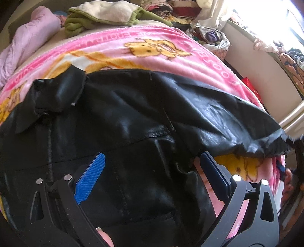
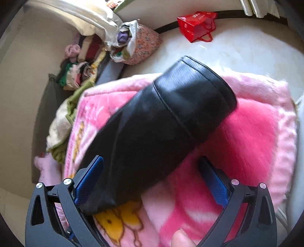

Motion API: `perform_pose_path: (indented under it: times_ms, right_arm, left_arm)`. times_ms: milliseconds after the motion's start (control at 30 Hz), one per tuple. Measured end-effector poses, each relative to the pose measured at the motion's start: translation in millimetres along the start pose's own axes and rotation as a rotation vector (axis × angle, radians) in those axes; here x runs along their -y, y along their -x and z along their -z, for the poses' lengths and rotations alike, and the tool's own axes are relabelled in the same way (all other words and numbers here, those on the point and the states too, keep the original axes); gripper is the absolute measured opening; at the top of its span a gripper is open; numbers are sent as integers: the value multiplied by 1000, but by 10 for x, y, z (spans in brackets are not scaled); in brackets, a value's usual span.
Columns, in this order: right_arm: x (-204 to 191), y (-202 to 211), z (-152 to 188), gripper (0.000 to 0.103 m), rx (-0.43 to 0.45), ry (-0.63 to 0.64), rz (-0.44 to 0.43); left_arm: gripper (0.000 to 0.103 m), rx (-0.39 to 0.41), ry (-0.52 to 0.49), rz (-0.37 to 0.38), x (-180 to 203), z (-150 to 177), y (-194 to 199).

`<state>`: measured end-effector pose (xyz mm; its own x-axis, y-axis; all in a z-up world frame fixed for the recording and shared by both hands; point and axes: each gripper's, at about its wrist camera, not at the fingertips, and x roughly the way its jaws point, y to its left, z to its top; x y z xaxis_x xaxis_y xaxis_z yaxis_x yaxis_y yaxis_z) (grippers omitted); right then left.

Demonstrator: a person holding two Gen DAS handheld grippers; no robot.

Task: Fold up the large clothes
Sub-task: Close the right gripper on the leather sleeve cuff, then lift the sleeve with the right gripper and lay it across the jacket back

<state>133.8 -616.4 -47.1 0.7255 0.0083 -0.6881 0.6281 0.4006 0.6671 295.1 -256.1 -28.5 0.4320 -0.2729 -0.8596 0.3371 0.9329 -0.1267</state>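
A black leather jacket (image 1: 121, 117) lies spread on a pink cartoon blanket (image 1: 144, 51), collar at the left and one sleeve (image 1: 228, 121) stretching to the right. My left gripper (image 1: 152, 155) hovers open over the jacket's body, its blue fingers (image 1: 91, 178) wide apart with nothing clamped. In the right wrist view the sleeve (image 2: 161, 121) runs diagonally over the blanket (image 2: 247, 136), cuff (image 2: 197, 89) pointing away. My right gripper (image 2: 152, 159) is open around the sleeve's near end, which lies against the left pad (image 2: 87, 180). The view is blurred.
A green and white blanket (image 1: 102, 15) and a lilac quilt (image 1: 34, 36) lie behind the jacket, beside heaped clothes (image 1: 174, 9). On the white floor stand a red bag (image 2: 197, 24) and a floral bag (image 2: 140, 43) stuffed with clothes. A fingertip (image 2: 182, 239) shows at the bottom.
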Motion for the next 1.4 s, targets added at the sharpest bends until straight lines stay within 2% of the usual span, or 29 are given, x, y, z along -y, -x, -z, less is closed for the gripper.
perform_pose_path:
  times_ms: [133,167,200,233,267,300,400,567,667,933,1233,1400]
  right_arm:
    - [32,-54,-121,98,27,-11,-30]
    - [37,-50,-144,82,34,-9,-41]
    - [37,-25,-167,58,44,2,-35]
    - [40,-7,-187,51,47,7,-11]
    - [41,5,-205,37,47,8,-11]
    - [32,55,-226,28,58,21,-27]
    - [-99,246,-250,17,95,95,-69]
    - [-524,709,-240,13,161,225,-164]
    - [-940,1046,-144,12,203,335,-208]
    - [-1957,1584,200,11,228,523,-306]
    - [-3107,1604,936,11,209,724,-407]
    - [-3628,1393,1537,11,141,795,-468]
  left_arm:
    - [94,-53,-17,-9,90,59,-189]
    - [94,-62,-23,-15,102,80,-209]
    - [94,-71,-32,-18,113,99,-228]
    - [94,-77,-44,-16,129,121,-237]
    - [94,-83,-62,-11,142,140,-244]
    - [94,-89,-74,-16,140,150,-244]
    - [94,-80,-64,-12,100,155,-158]
    - [94,-46,-45,-9,37,79,117]
    - [94,-10,-29,18,-46,24,331]
    - [94,79,30,39,-490,-131,946]
    - [94,145,173,18,-1409,-154,1451]
    - [94,171,251,20,-1913,-103,1640]
